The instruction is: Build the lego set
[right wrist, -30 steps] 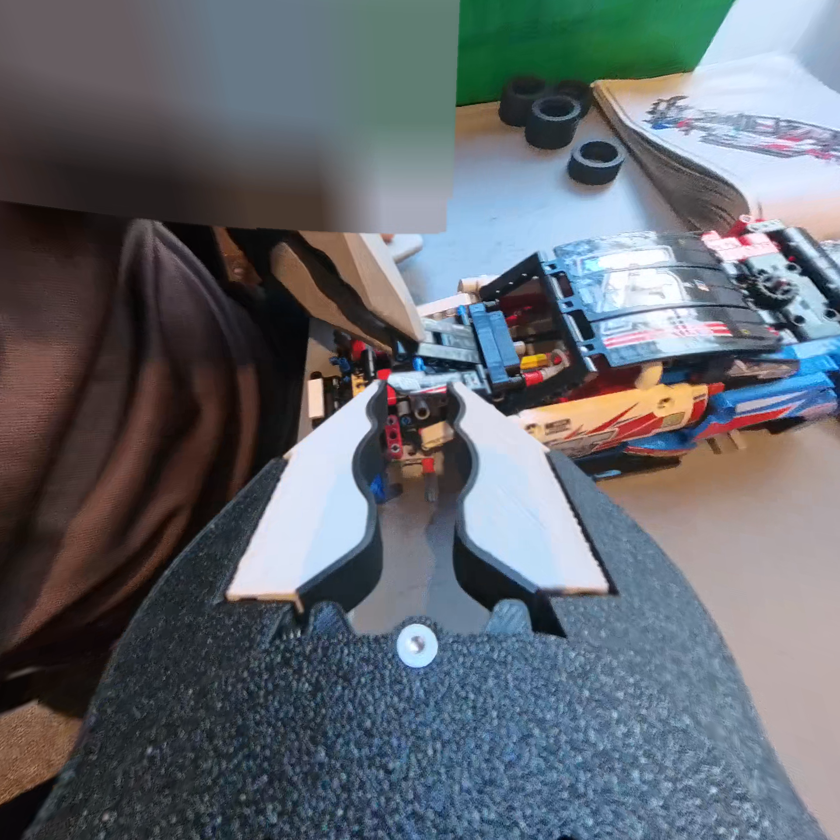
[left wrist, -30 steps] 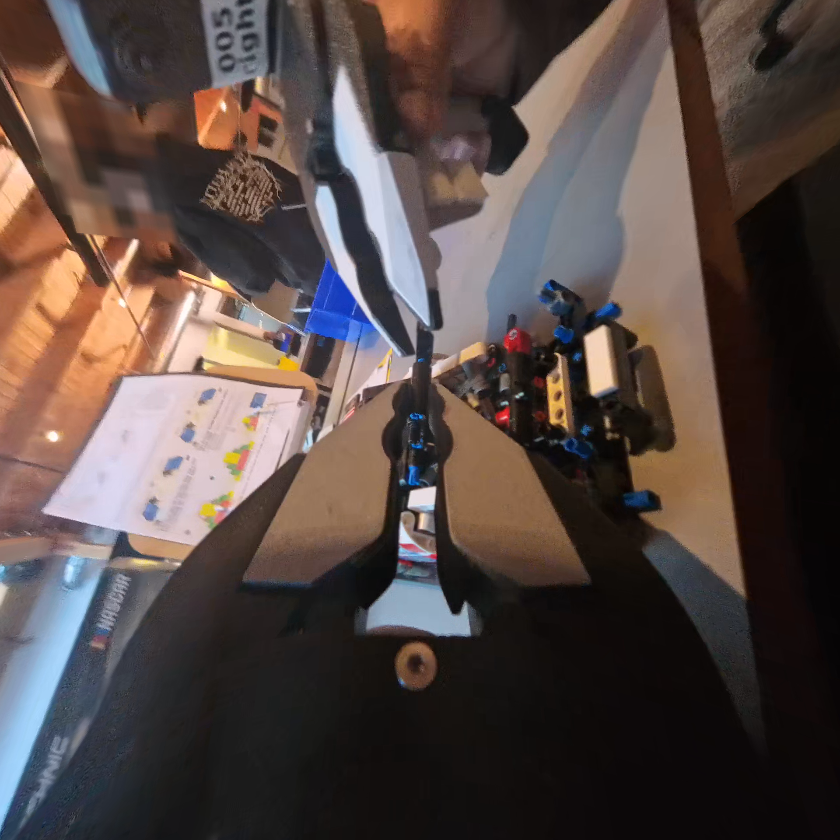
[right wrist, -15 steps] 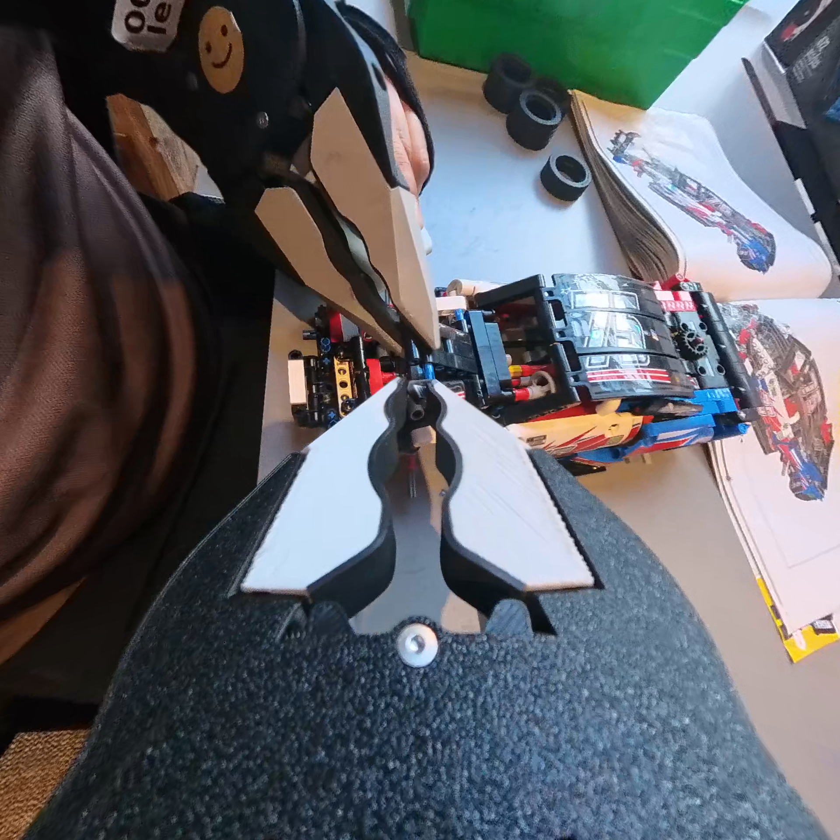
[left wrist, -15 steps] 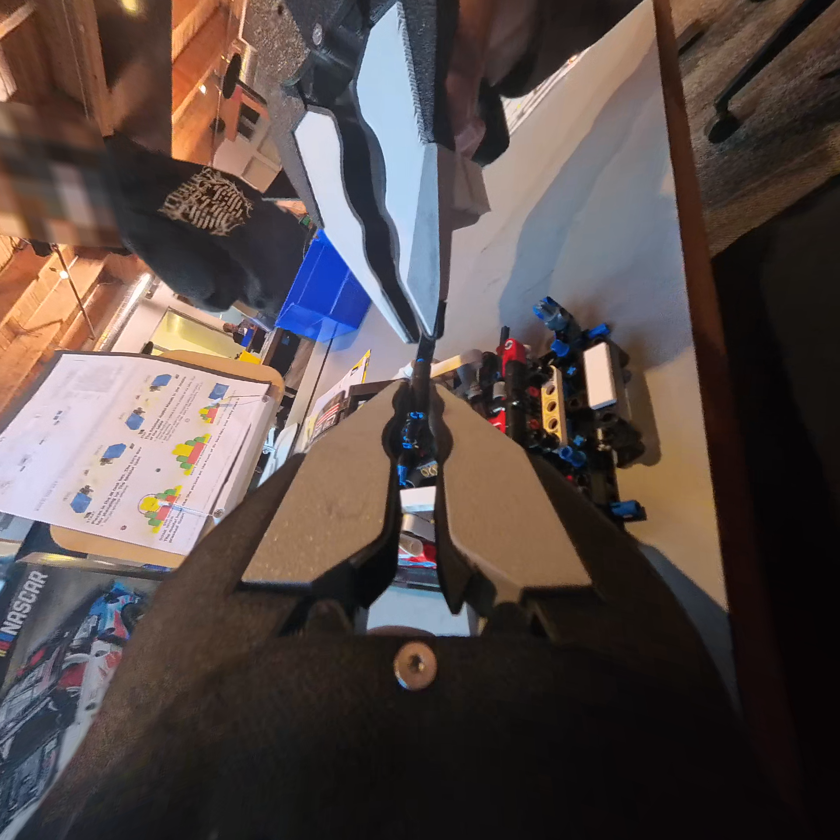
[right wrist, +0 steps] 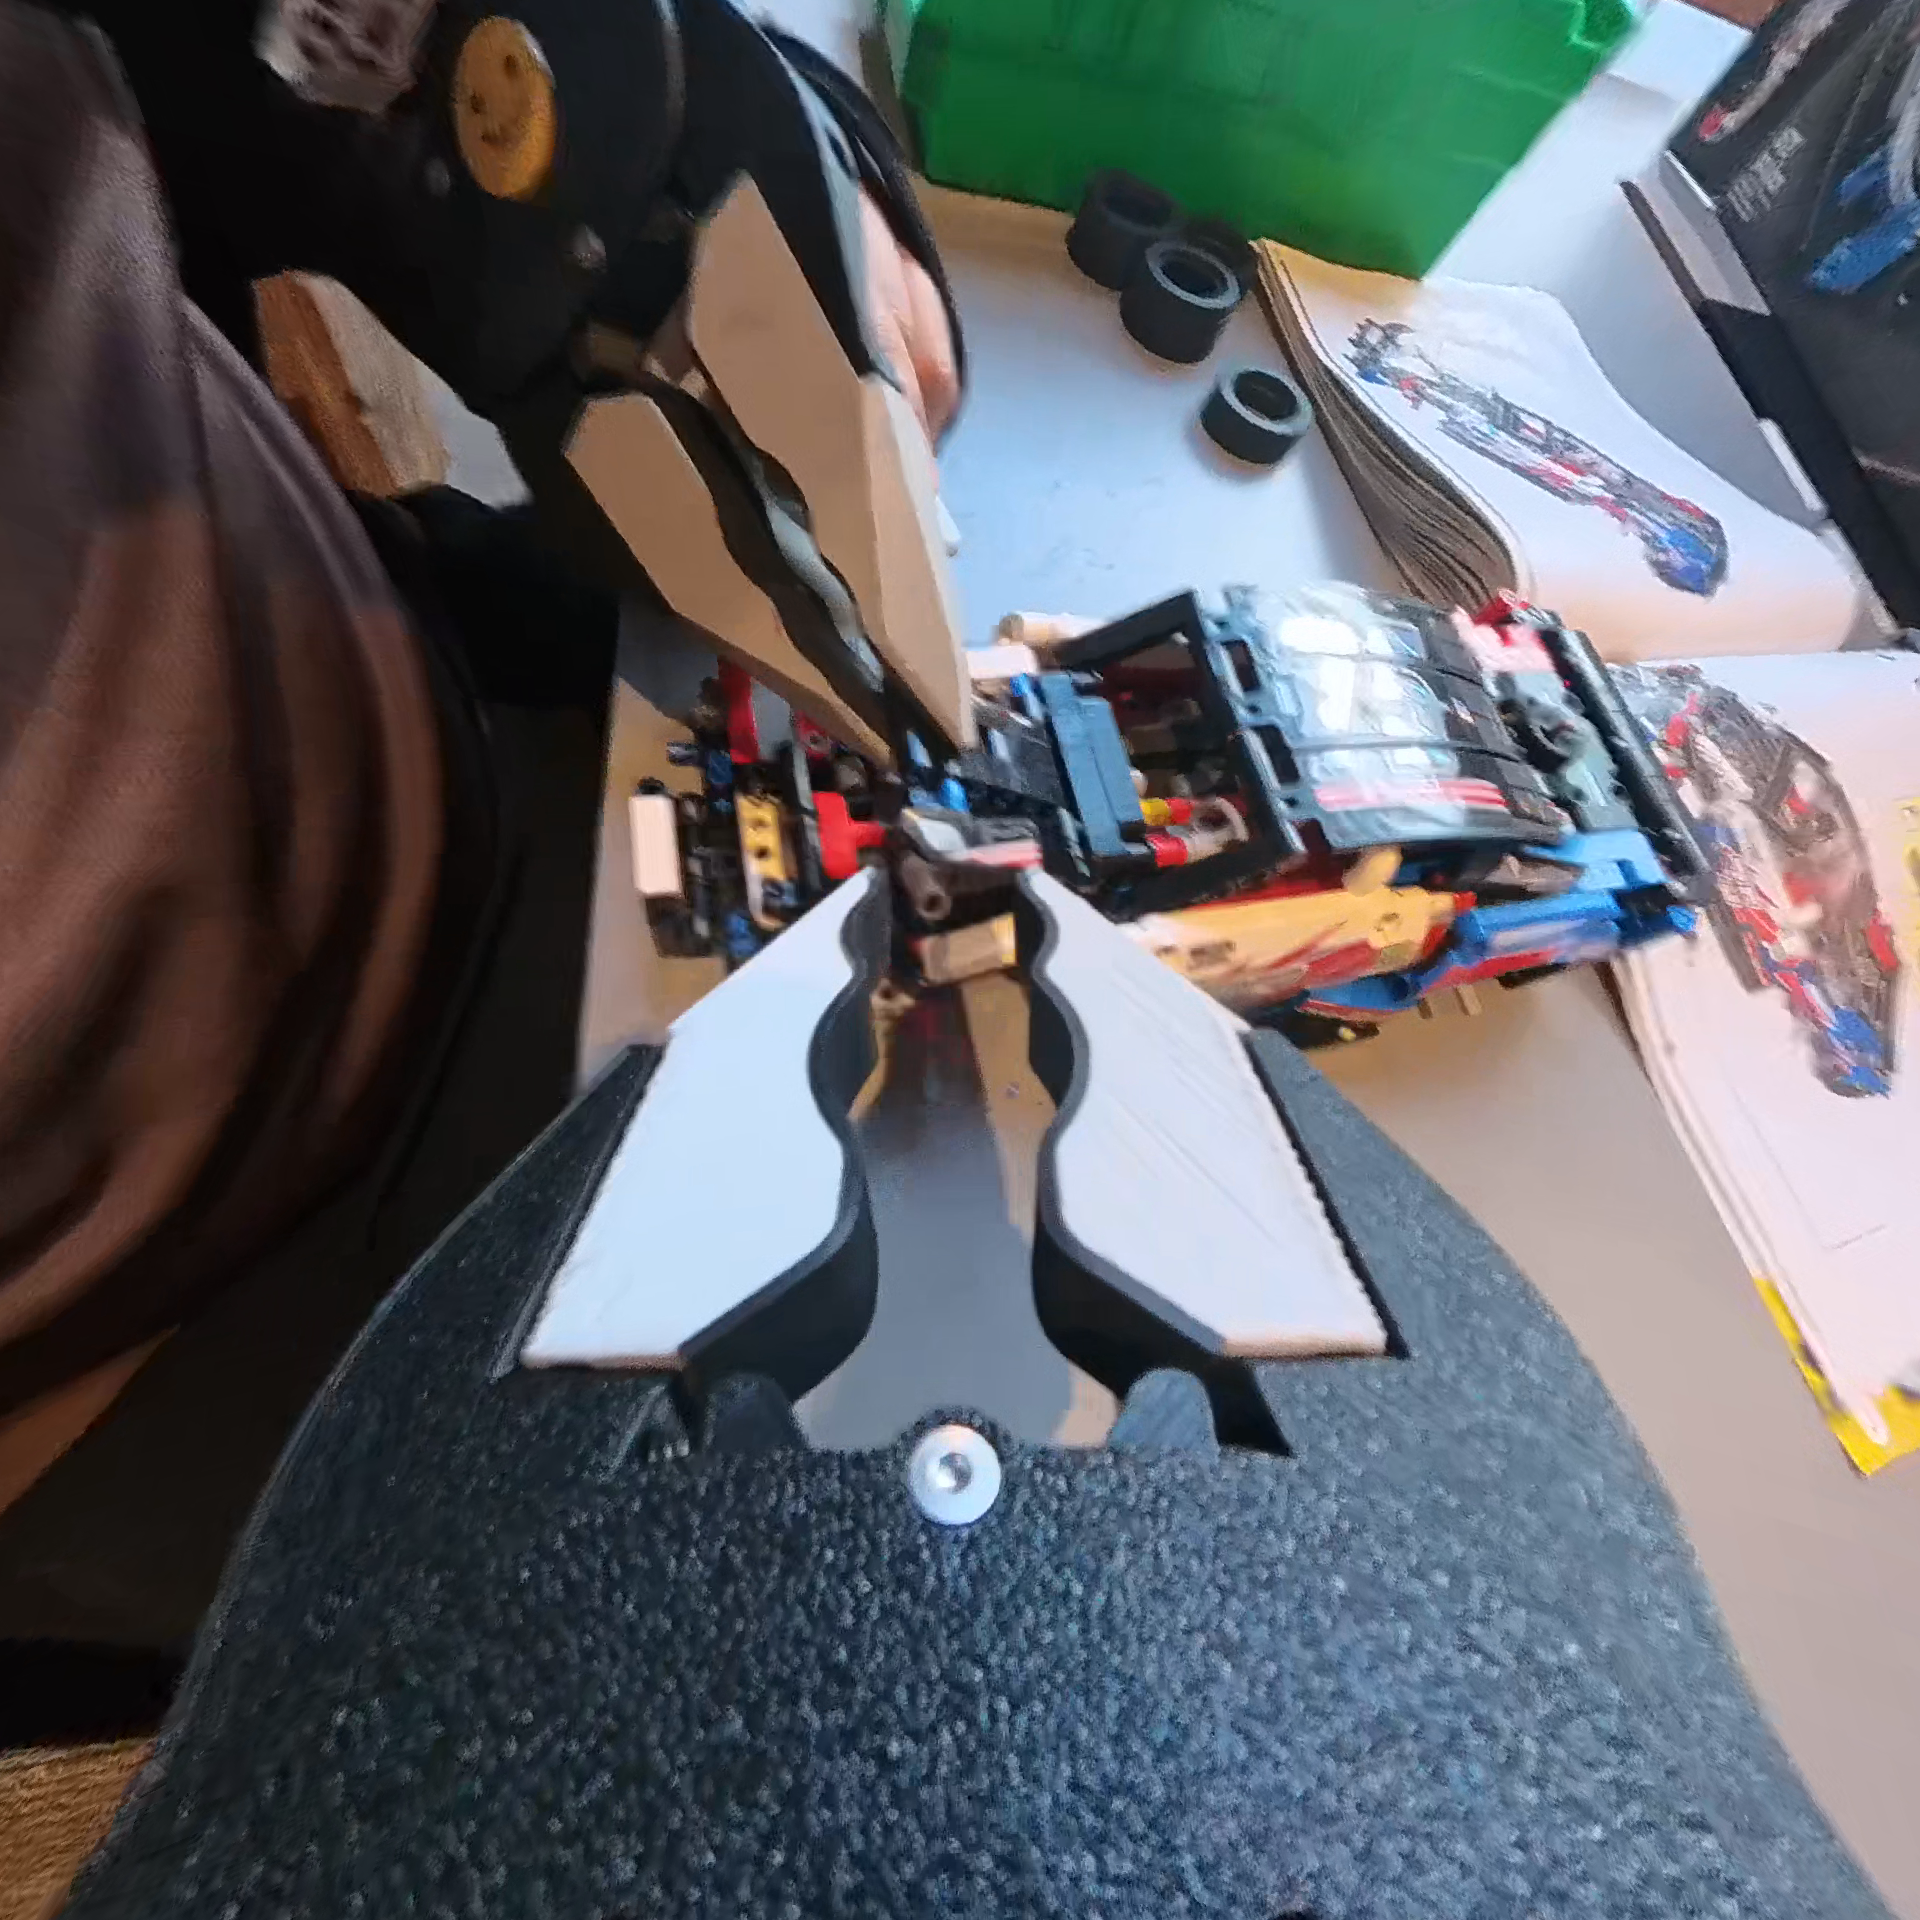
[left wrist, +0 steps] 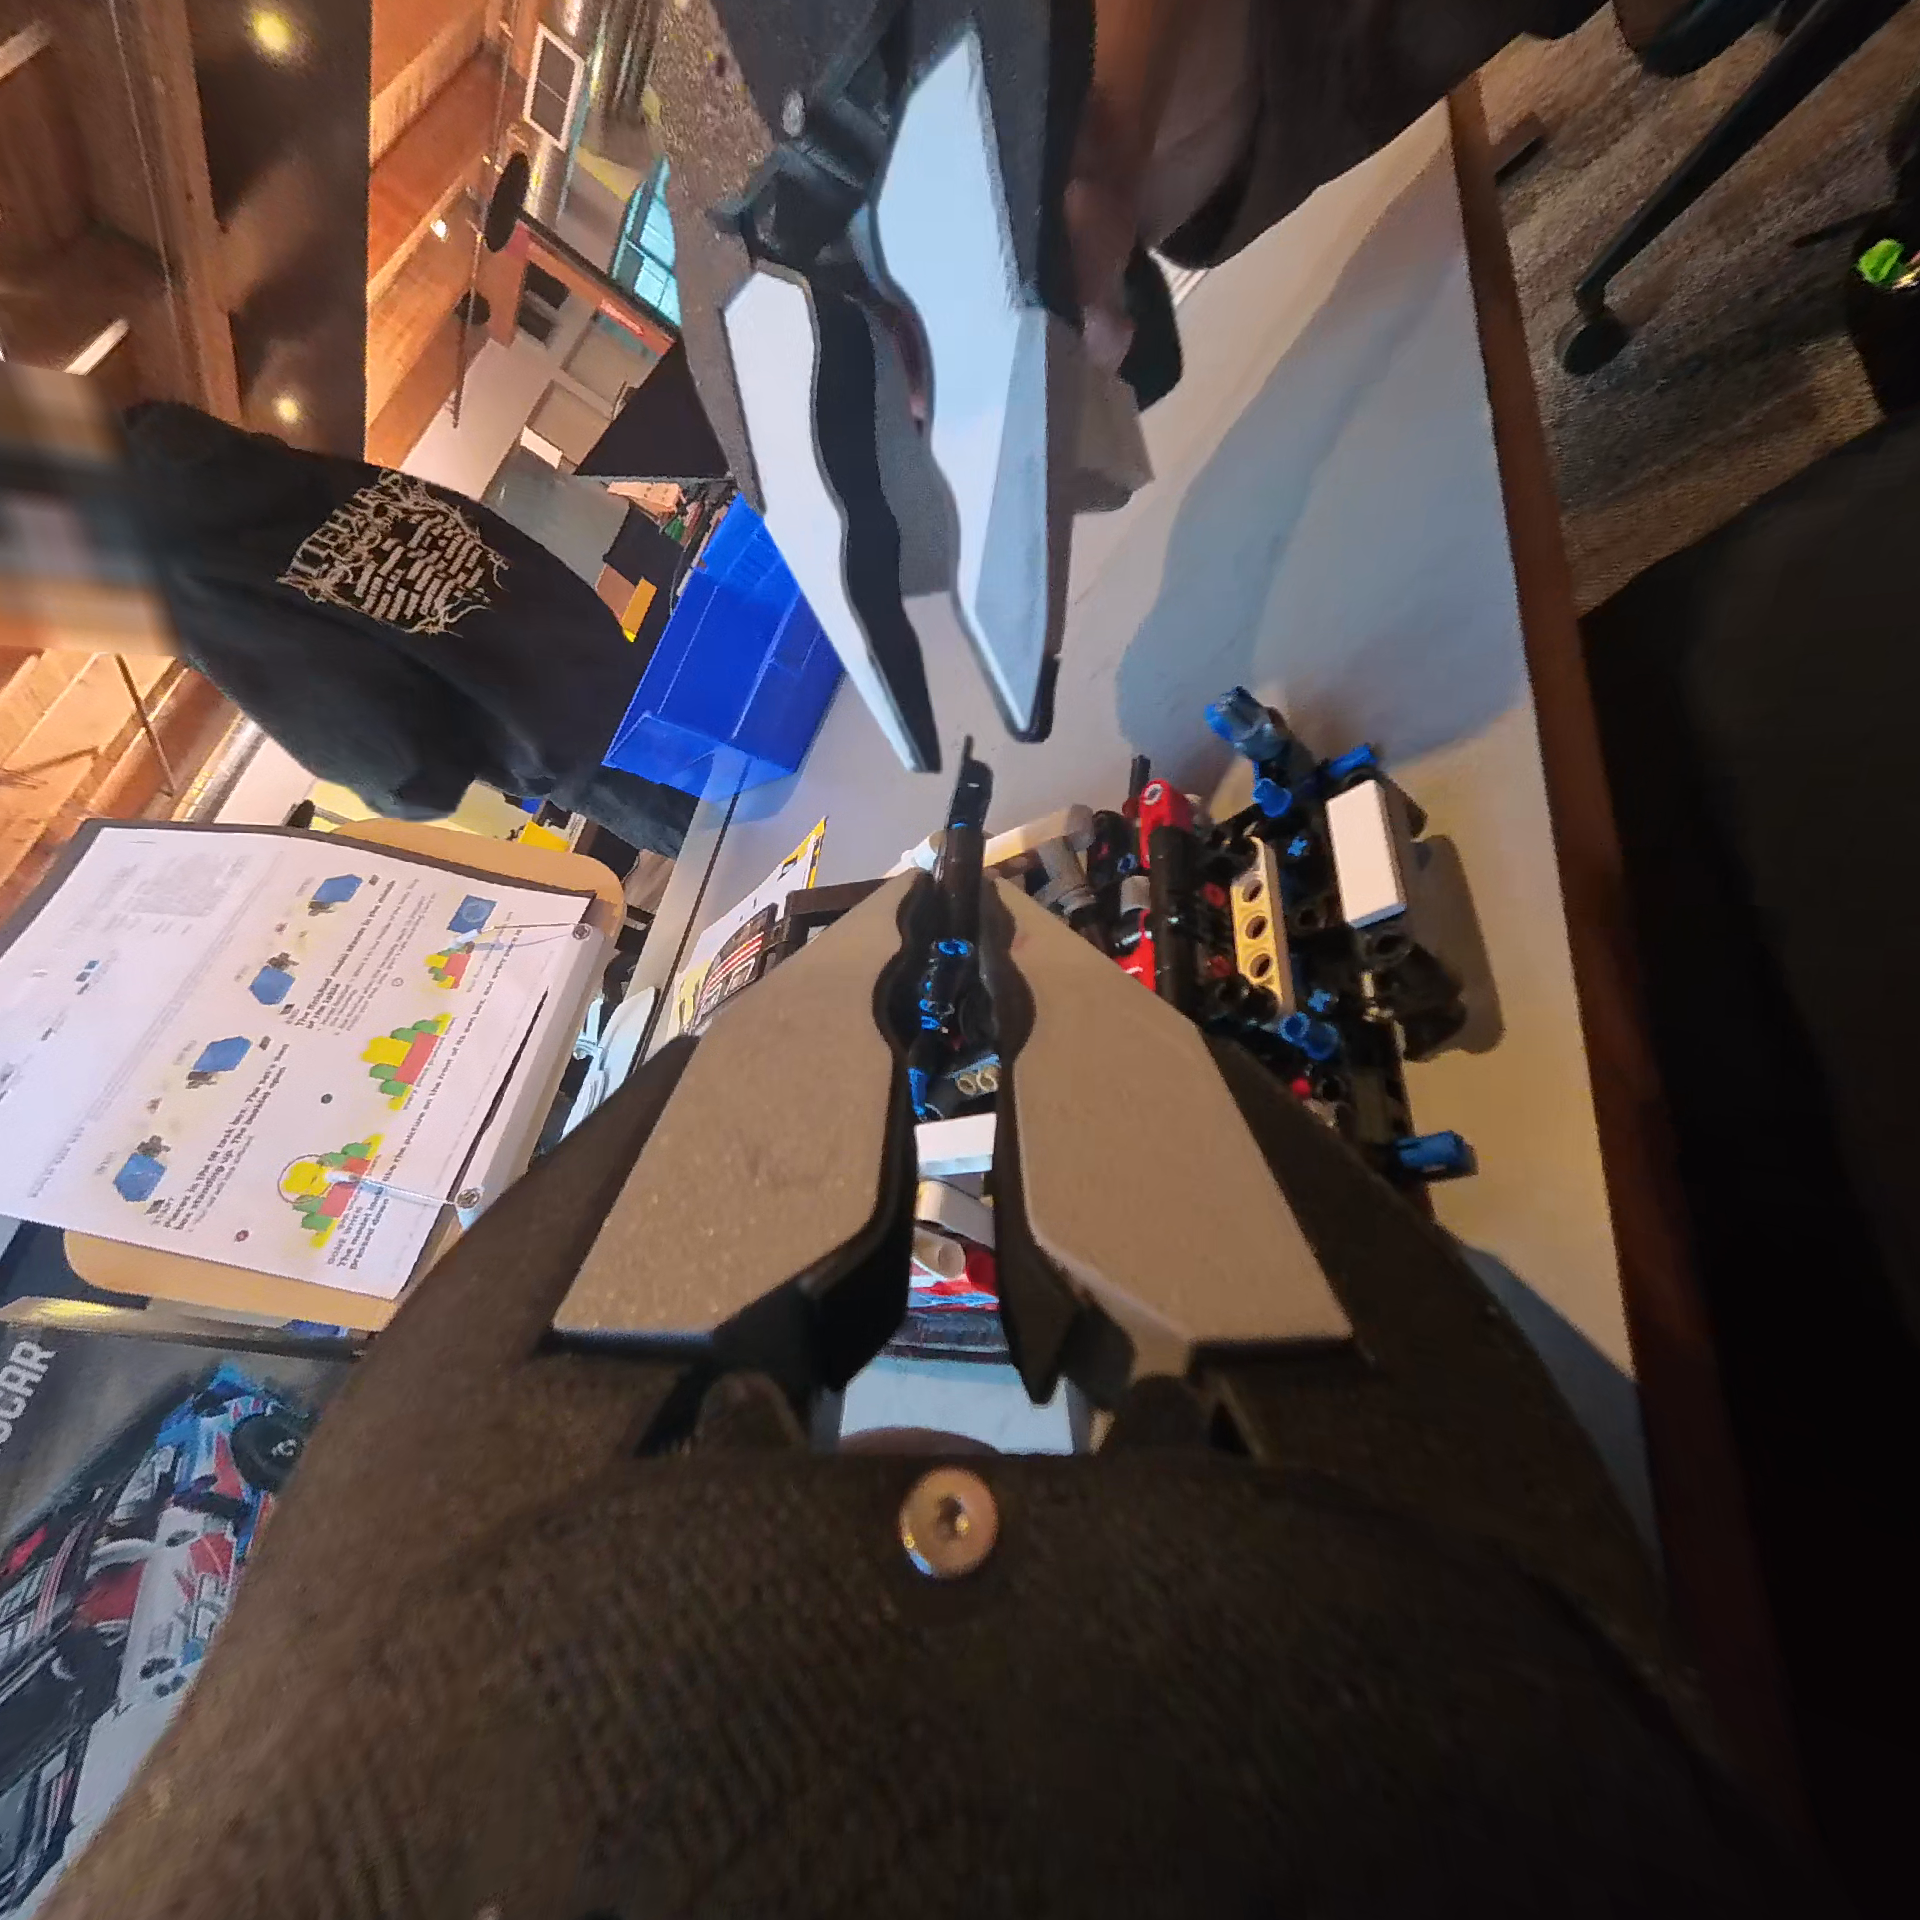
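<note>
Landmark: lego car [right wrist: 1340, 790], partly built, black roof panels over a red, blue and cream body, lying on the pale table [right wrist: 1538, 1226].
Left gripper [left wrist: 951, 904]: fingers pressed together on a thin black lego beam with blue pins [left wrist: 958, 894]; the beam's end sticks out past the fingertips, above the car's open black chassis end [left wrist: 1299, 935].
Left gripper, right wrist view [right wrist: 925, 743]: comes down from above onto the chassis end of the car, tips at the bricks.
Right gripper [right wrist: 951, 894]: fingers apart, a clear gap between them, tips just at the near side of the car's chassis end; nothing clamped.
Right gripper, left wrist view [left wrist: 977, 748]: tips parted, just beyond the beam's free end.
Tyres [right wrist: 1184, 286]: 3 loose black ones, beyond the car, near a green bin [right wrist: 1247, 114].
Instruction booklet [right wrist: 1507, 457]: open, beyond and beside the car.
Printed sheet on board [left wrist: 281, 1049]: well apart from the car.
Blue bin [left wrist: 738, 665]: beyond the car.
</note>
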`<state>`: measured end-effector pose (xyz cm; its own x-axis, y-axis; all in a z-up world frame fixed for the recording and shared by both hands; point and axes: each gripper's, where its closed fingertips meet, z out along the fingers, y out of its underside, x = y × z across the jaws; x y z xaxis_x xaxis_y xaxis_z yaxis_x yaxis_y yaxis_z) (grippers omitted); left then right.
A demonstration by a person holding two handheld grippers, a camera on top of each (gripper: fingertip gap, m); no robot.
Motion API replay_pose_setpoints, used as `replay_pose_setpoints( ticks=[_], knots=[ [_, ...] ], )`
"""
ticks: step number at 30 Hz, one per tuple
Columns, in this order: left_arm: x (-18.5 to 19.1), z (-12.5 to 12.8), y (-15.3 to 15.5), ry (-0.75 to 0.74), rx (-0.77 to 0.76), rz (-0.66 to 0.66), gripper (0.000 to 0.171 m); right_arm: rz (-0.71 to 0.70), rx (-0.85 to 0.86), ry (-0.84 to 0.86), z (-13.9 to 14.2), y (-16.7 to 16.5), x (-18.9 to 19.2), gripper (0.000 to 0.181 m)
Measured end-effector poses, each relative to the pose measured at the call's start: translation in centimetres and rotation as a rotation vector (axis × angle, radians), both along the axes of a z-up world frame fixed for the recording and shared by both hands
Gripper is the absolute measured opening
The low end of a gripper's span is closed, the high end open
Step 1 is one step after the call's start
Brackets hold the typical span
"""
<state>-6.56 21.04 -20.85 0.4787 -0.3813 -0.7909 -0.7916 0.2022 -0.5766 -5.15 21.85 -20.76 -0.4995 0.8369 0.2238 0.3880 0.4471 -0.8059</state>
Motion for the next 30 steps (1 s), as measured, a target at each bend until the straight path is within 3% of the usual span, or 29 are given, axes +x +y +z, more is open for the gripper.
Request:
replay_pose_setpoints(
  ticks=[2,12,16,21,30],
  knots=[
    [0.0,0.0,0.0,-0.005,-0.002,-0.004,0.005,-0.030,0.076,-0.004,-0.8,1.3,-0.3,0.024],
    [0.0,0.1,0.0,-0.098,-0.049,-0.029,0.006,0.124,0.285,0.114,-0.7,0.0,-1.5,0.016],
    [-0.5,-0.8,0.0,-0.108,-0.122,0.001,0.020,0.150,0.357,0.132,-0.6,0.0,-1.5,0.014],
    [-1.1,-0.5,0.6,-0.046,-0.085,0.040,0.006,0.175,0.351,0.149,-0.6,-0.1,-1.5,0.013],
    [-1.2,-0.1,0.5,-0.082,-0.094,0.016,0.004,0.122,0.260,0.128,-0.2,0.1,-2.0,0.009]
  ],
)
